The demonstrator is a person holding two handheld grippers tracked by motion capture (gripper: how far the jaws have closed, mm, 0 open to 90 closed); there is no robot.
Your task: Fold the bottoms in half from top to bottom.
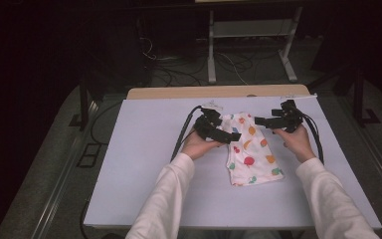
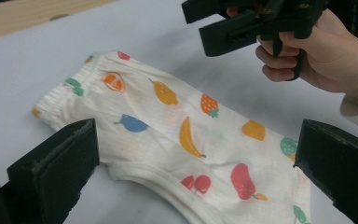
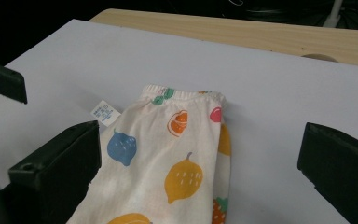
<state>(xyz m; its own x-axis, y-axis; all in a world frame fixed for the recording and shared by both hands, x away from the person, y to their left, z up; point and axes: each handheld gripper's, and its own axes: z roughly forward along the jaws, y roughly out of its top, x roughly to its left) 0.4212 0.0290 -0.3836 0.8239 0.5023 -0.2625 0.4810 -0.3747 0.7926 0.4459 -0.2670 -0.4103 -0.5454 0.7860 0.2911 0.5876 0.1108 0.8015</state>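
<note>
A small pair of white pants [image 1: 251, 152] with a coloured fruit print lies folded flat on the white table [image 1: 139, 169], waistband toward the far edge. My left gripper [image 1: 233, 136] hovers at the pants' left edge, pointing right. In the left gripper view the left gripper [image 2: 196, 140] is open, its jaws wide apart above the pants [image 2: 177, 126] and holding nothing. My right gripper [image 1: 259, 120] hangs at the top right of the cloth, pointing left. Seen from its own camera, the right gripper [image 3: 200, 149] is also open over the waistband [image 3: 184, 94], beside a white label [image 3: 105, 112].
A wooden strip [image 1: 219, 92] borders the table's far edge. Beyond it are a dark floor with cables [image 1: 179, 74] and a white stand [image 1: 251, 30]. Each gripper trails black cables [image 1: 183, 132] across the table. White table surface lies on both sides of the pants.
</note>
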